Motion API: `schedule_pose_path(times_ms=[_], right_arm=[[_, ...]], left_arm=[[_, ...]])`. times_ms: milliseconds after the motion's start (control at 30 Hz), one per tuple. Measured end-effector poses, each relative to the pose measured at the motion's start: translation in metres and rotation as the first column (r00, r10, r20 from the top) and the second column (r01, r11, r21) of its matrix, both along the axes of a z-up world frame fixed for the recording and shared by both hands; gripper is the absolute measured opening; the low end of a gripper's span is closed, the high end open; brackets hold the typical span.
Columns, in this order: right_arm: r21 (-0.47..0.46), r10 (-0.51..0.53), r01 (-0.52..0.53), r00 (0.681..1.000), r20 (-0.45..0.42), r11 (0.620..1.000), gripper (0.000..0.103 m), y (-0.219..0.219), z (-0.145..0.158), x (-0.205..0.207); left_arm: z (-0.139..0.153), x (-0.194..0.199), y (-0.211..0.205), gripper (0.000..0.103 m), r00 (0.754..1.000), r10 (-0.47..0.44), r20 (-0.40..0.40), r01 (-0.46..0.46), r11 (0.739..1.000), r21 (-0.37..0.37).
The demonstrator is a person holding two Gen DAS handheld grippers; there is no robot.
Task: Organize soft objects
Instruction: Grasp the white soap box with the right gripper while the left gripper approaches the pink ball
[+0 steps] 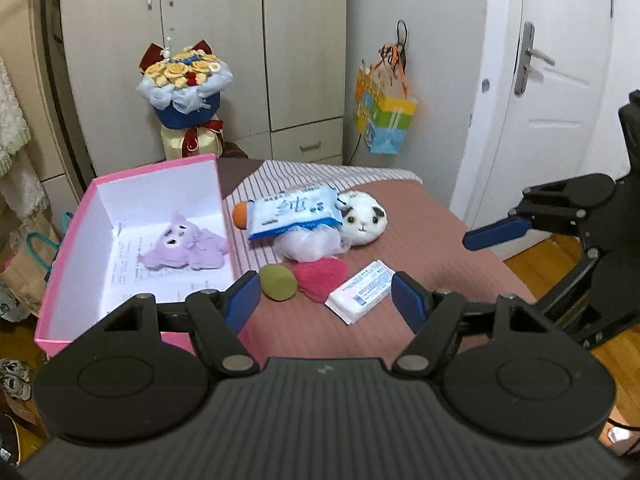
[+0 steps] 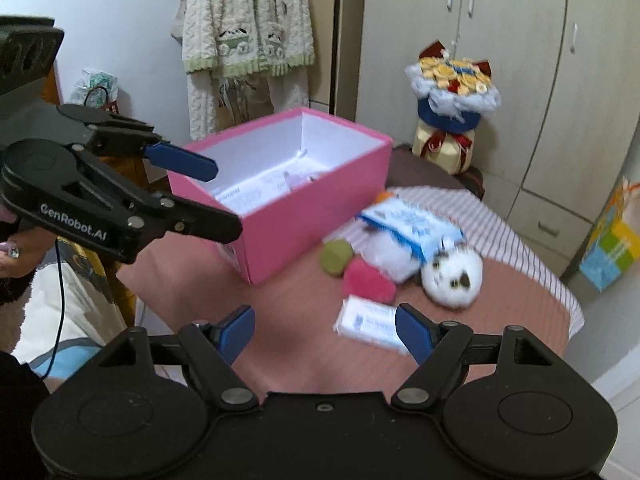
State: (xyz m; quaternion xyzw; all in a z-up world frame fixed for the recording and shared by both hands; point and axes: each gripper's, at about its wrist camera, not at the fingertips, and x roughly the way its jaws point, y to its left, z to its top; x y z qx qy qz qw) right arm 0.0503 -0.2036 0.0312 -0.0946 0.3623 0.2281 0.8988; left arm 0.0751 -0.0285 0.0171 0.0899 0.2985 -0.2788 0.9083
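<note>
Ribbed pink bedspread (image 1: 420, 240); glossy pink box (image 1: 72, 240) holds fuzzy lilac plush (image 1: 184, 250); both claws agape, empty.

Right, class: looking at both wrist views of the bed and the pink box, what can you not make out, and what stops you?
- Orange object: left wrist view, mostly hidden under the blue wipes pack.
- White mesh ball: same view, its top covered by that pack.
- Purple plush: in the right wrist view only a sliver shows over the pink box wall.
- Tissue pack: right wrist view, print blurred.
</note>
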Motion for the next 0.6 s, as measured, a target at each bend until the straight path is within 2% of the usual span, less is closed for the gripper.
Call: schedule_pose_path(times_ms=[167,233,333,433,600], right_arm=[[0.018,-0.015,0.015,1.000,-0.010,1.000,0.081,-0.014,-0.034,0.002],[0.000,-0.015,0.015,1.000,0.015,1.000,0.081,-0.016,-0.047,0.004],[-0.013,-0.014,0.015,0.999,0.042,1.000,0.082,-0.018,-0.069,0.013],[0.021,-0.041,0.041,0.998,0.041,0.999,0.081,-0.022,-0.089,0.027],[0.072,-0.098,0.093,0.993,0.065,0.993,0.085,-0.025,-0.116,0.043]], left_arm=[[-0.023,0.006,-0.030,0.060,0.999,0.042,0.021,-0.043,0.998,0.054],[-0.032,0.009,-0.040,0.055,0.996,0.079,0.028,-0.080,0.995,0.058],[-0.045,0.019,-0.050,0.054,0.987,0.153,0.040,-0.155,0.987,0.046],[-0.059,0.032,-0.058,0.054,0.982,0.188,0.016,-0.188,0.981,0.034],[-0.081,0.055,-0.065,0.054,0.982,0.181,-0.055,-0.182,0.983,-0.016]])
